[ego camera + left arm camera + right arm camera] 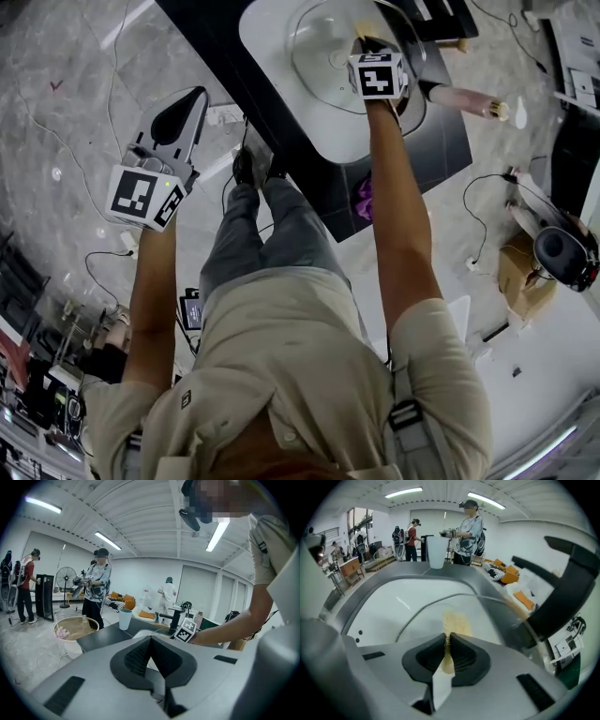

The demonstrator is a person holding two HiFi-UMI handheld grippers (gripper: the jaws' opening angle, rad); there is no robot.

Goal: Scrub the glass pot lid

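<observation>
Now, risk: your one-sided push could skid the glass pot lid [330,58] around the white basin [267,42], because nothing steadies it.
Lid axis: round, so it has no long axis; it lies flat, dome seemingly up.
Lid place: inside the basin on the dark counter [211,33].
Right gripper [446,638]: fingers pinching a yellowish scrub pad [453,619] over the glass.
Left gripper [150,644]: fingers pressed together, empty, hanging well off the counter.
</observation>
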